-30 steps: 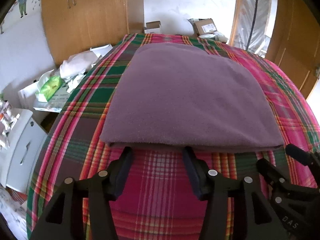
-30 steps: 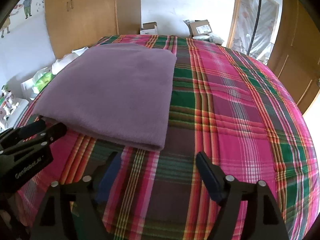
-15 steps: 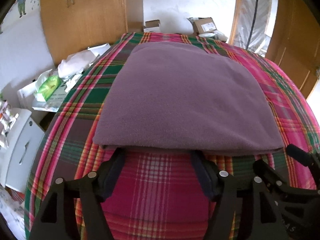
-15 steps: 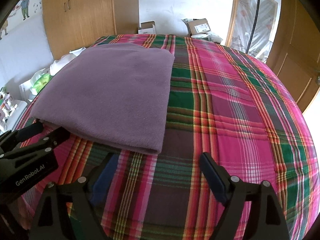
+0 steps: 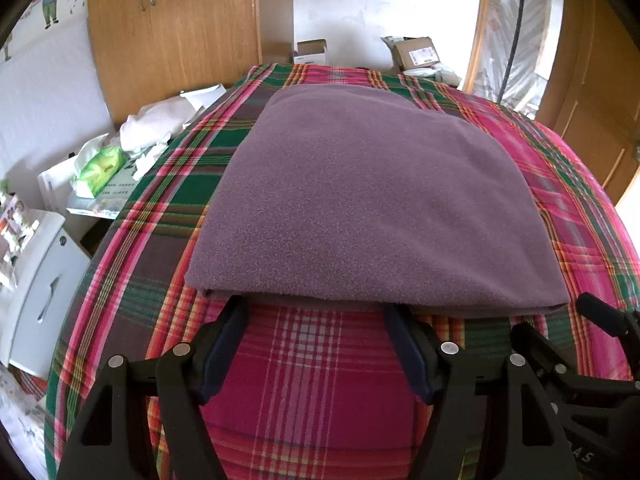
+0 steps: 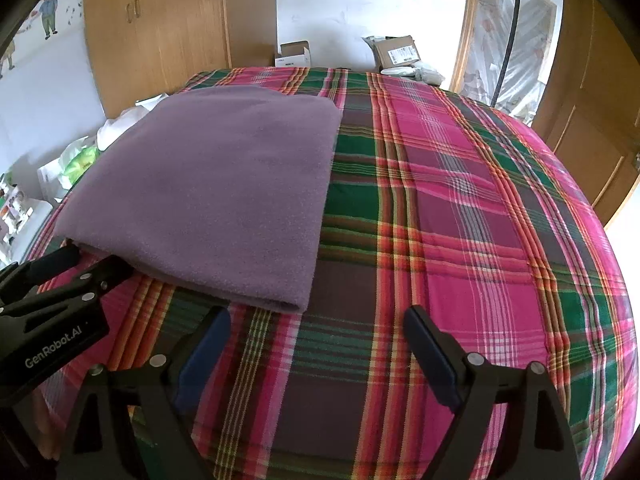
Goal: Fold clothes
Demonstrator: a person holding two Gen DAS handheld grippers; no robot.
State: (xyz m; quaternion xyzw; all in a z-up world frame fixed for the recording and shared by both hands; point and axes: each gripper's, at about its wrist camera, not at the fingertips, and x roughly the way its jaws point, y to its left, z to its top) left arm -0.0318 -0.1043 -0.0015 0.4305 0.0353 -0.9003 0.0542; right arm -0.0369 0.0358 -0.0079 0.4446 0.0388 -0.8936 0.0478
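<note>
Garment: a purple fleece garment (image 5: 372, 200) is seen folded into a flat, layered rectangle, laid on the left half of the bed as viewed from the right wrist camera (image 6: 224, 192).
Bedspread: a plaid bedspread (image 6: 460, 240) in pink, green and dark bands is spread under the garment; its right half is left bare.
Near edge of garment: stacked layers are shown along the near edge, with the top layer slightly overhanging the lower ones.
Left gripper: the left gripper (image 5: 316, 310) is held wide open at the garment's near edge. Its fingertips (image 5: 236, 312) are placed right at that edge, seemingly tucked just under the overhanging top layer, though contact cannot be confirmed from this angle. Nothing is clamped between the jaws.
Right gripper: the right gripper (image 6: 316, 320) is held wide open above the bedspread, just in front of the garment's near right corner. Its left finger (image 6: 208, 336) is set close to that corner but apart from it; nothing is gripped.
Grippers together: the left gripper's body is seen at the lower left of the right wrist view, beside the garment's near left corner.
Surroundings: a wooden wardrobe (image 5: 172, 32) is seen behind the bed, cardboard boxes (image 6: 396, 54) are stacked at the far wall, and crumpled white items (image 5: 156, 124) are piled left of the bed.
</note>
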